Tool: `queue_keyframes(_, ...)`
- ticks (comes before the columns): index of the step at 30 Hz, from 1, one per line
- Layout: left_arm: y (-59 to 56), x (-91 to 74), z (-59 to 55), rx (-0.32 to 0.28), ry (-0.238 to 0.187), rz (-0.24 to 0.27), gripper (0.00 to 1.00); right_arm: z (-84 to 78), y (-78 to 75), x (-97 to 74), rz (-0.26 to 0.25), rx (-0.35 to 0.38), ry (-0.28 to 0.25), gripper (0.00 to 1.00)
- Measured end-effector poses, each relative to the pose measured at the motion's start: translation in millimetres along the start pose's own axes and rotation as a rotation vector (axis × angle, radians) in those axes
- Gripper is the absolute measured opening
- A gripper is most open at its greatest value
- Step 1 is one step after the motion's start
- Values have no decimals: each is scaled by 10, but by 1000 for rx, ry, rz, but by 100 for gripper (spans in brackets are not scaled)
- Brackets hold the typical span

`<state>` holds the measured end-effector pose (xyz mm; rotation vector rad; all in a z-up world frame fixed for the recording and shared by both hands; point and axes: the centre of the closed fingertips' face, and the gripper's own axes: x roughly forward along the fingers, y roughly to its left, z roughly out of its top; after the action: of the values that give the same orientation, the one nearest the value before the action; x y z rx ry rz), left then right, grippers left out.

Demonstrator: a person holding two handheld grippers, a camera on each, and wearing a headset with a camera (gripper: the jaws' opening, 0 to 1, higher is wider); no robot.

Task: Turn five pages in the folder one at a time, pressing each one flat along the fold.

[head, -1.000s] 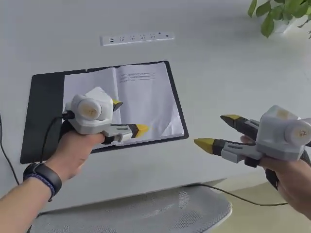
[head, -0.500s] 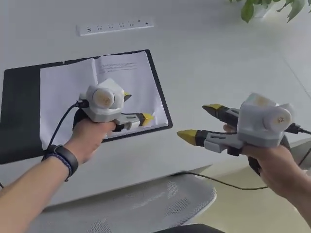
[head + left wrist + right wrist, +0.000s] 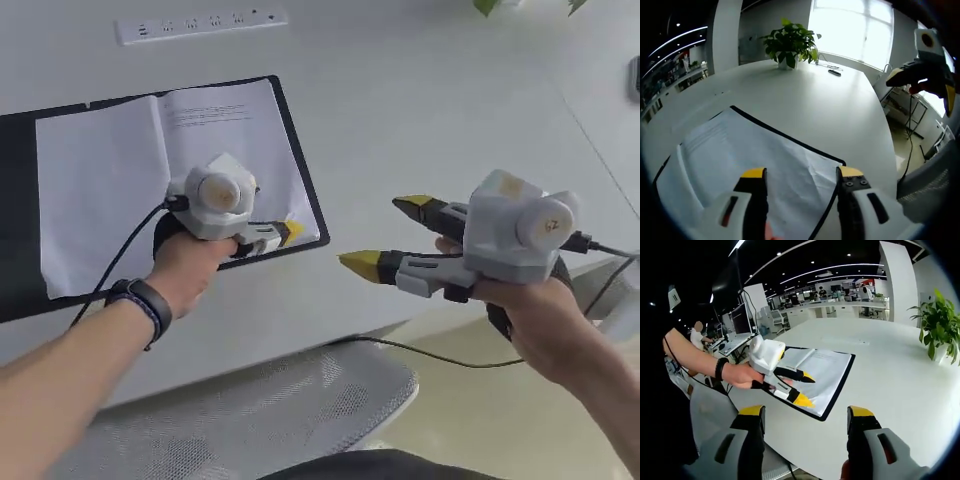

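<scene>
And there was the folder point(image 3: 18, 200), lying open on the white table point(image 3: 420, 120), spread out beneath and ahead of the left gripper point(image 3: 802, 174). That gripper's jaws stood apart, gripping nothing, tips hovering over the near outer corner of the right-hand page point(image 3: 240, 140). I could not tell whether they touched paper. Over to the right, the right gripper point(image 3: 383, 234) hung well apart from the folder, out by the table's front edge, jaws apart too and empty, pointing back toward its partner. Danger signs? That corner showed light creases, so a hard pinch could crumple it. Jaws that wide could scoop up two sheets instead of one. And with the right gripper so far from the fold, nothing pinned the folder, so a tug might drag it across the smooth top.
</scene>
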<state>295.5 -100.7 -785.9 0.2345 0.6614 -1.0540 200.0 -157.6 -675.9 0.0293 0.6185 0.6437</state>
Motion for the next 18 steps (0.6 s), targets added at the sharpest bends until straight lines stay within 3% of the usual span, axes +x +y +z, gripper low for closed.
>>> queue_keyframes(3,-7,47,-24,9,8,4,56,-6,-18,16,2,7,0,65)
queue_keyframes(8,-20,81,-122,95,37,24,56,-10,-27,46,6,9,3,64)
queue_keyframes(18,2,70,-126,111,25,37,54,-70,29,147,29,27,9,63)
